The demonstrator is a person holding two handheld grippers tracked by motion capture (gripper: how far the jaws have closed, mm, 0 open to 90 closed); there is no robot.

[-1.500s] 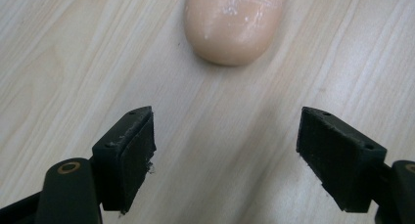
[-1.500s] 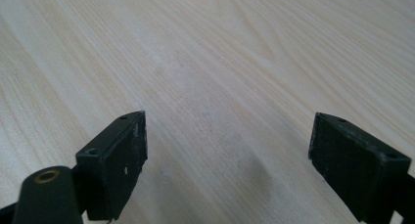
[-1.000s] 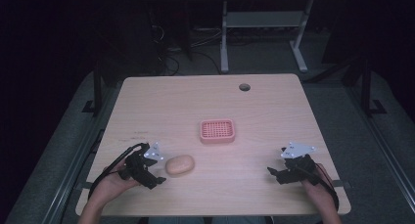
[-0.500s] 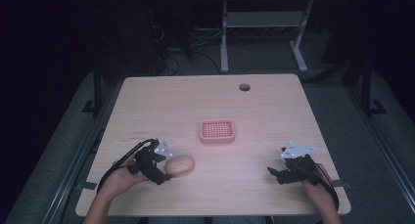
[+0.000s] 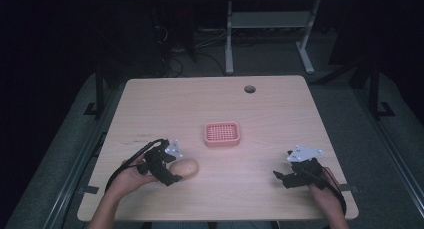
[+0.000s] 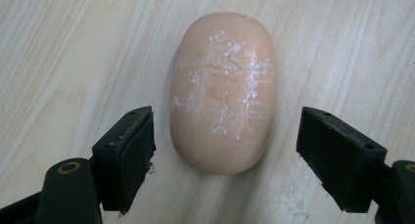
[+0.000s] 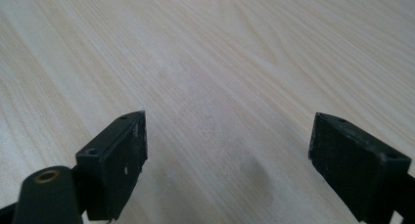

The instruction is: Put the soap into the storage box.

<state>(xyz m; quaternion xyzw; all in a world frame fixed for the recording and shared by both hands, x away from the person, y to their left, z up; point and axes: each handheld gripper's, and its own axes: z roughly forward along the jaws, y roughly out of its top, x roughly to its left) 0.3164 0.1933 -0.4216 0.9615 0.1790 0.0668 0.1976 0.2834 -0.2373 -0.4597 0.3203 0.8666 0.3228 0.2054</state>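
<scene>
A tan oval bar of soap lies on the wooden table near the front left. White scuffs mark the soap in the left gripper view. My left gripper is open, its jaws on either side of the soap's near end without touching it. A pink slotted soap dish sits at the table's middle. My right gripper rests low at the front right, open over bare wood, as the right gripper view also shows.
A round cable hole is in the table near its far edge. Behind the table stands a white desk frame on a dark floor. Cables trail from both grippers toward the front edge.
My left gripper has moved right up to the soap, and its open jaws now straddle the soap's near end. The right gripper has stayed put.
</scene>
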